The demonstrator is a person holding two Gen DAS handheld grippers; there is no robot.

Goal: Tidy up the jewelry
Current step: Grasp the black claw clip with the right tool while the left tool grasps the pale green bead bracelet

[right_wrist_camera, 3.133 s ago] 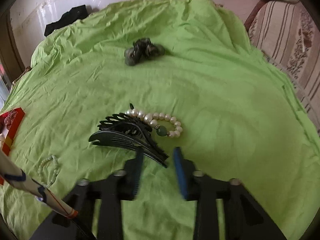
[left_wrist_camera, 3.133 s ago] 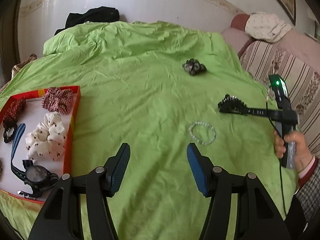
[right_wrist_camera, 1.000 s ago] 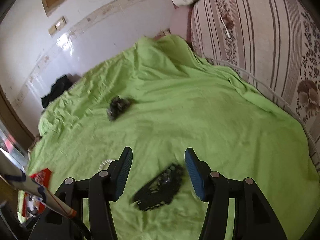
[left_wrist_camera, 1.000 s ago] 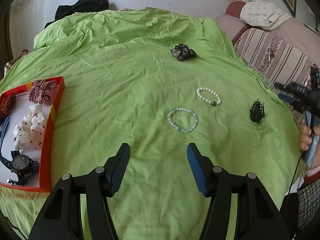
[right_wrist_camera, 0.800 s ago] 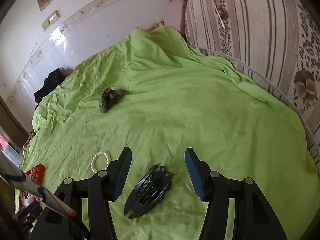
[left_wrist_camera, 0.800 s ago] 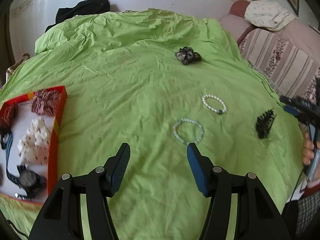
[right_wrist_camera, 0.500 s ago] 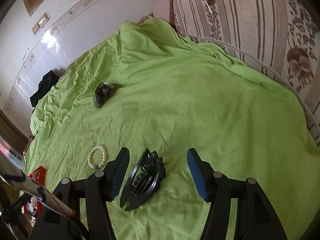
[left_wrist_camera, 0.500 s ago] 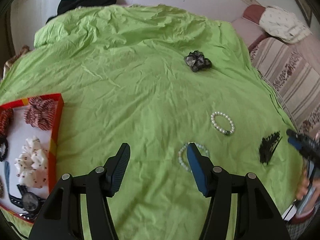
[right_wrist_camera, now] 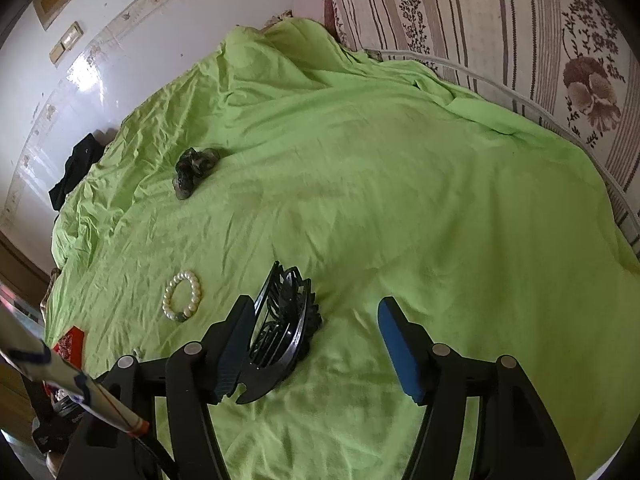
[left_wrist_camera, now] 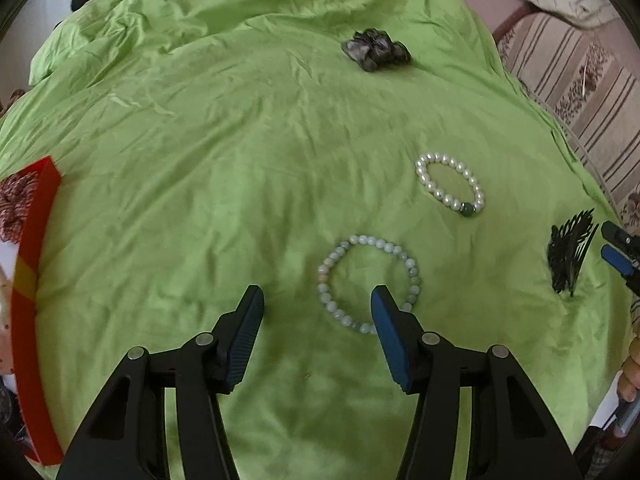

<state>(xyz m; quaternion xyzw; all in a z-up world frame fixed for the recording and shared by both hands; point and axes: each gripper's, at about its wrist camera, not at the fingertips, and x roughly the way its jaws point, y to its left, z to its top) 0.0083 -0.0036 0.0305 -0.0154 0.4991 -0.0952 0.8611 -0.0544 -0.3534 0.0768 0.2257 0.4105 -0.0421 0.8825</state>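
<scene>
Jade-green bead bracelet [left_wrist_camera: 368, 282] lies loose on the bed's green sheet [left_wrist_camera: 224, 168], partly between the left tool [left_wrist_camera: 316, 312]'s closing, still unclenched jaws; light, floppy, slippery, so pinch one strand.

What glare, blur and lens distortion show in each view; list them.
Left wrist view: fisheye bends the wrinkled lime-green bedsheet into a dome, dark vignette fills the corners, the red cardboard tray smears at the left edge. Right wrist view: window glare whitens the glossy white wall, the striped floral sofa back curves strongly, the black plastic claw hair clip stays sharp.
</scene>
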